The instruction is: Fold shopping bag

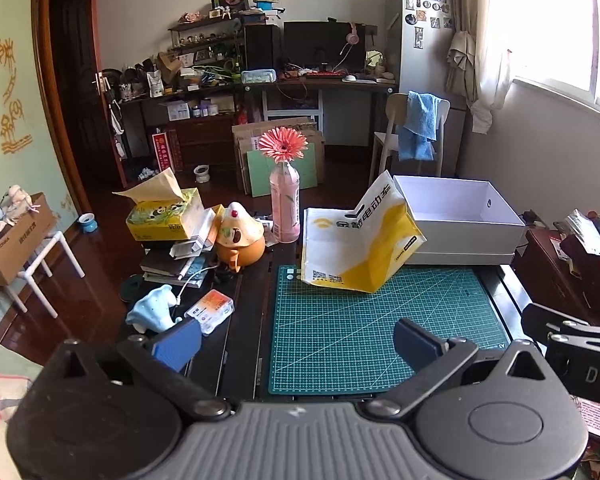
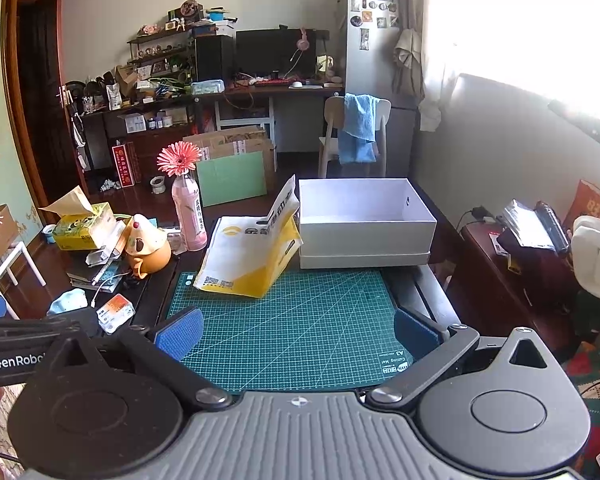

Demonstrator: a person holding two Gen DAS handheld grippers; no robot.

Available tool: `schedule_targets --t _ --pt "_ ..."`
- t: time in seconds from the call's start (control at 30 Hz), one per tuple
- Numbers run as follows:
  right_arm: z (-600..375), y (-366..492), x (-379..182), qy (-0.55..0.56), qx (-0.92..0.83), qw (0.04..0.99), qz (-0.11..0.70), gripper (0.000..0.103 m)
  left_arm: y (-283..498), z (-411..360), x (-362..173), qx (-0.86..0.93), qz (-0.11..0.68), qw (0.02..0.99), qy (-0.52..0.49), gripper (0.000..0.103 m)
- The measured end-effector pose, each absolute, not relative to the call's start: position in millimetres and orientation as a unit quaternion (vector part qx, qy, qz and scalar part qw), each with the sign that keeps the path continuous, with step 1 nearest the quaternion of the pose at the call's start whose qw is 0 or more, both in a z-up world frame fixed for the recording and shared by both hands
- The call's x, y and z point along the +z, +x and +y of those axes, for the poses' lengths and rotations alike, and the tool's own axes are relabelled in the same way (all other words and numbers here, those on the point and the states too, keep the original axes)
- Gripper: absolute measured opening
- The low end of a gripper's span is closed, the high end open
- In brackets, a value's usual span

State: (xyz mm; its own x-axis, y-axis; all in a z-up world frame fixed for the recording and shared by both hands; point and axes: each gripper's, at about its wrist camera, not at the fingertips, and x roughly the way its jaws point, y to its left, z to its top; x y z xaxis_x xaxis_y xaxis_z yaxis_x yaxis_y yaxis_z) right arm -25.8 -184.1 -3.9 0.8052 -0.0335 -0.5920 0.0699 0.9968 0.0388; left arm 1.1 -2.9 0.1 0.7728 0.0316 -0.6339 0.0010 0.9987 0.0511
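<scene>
A white and yellow shopping bag (image 1: pixel 356 246) lies partly folded at the far edge of the green cutting mat (image 1: pixel 372 328), its upper flap standing up against a white box (image 1: pixel 460 216). It also shows in the right wrist view (image 2: pixel 252 252) on the mat (image 2: pixel 300 320). My left gripper (image 1: pixel 296 346) is open and empty, held back over the mat's near edge. My right gripper (image 2: pixel 298 334) is open and empty, also well short of the bag.
A pink bottle with a flower (image 1: pixel 285 208), an orange figurine (image 1: pixel 240 240), a tissue box (image 1: pixel 164 216) and small items crowd the table's left side. The open white box (image 2: pixel 364 220) stands behind the mat. A dark side table (image 2: pixel 512 264) is on the right.
</scene>
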Motion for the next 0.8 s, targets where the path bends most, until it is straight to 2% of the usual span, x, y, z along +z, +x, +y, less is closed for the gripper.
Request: schedule_targets --t 0.8 --pt "-185 -23 -9 0.025 -0.028 0.953 0.301 0.103 7 0 -6 0.013 0.342 0.939 0.016 0.103"
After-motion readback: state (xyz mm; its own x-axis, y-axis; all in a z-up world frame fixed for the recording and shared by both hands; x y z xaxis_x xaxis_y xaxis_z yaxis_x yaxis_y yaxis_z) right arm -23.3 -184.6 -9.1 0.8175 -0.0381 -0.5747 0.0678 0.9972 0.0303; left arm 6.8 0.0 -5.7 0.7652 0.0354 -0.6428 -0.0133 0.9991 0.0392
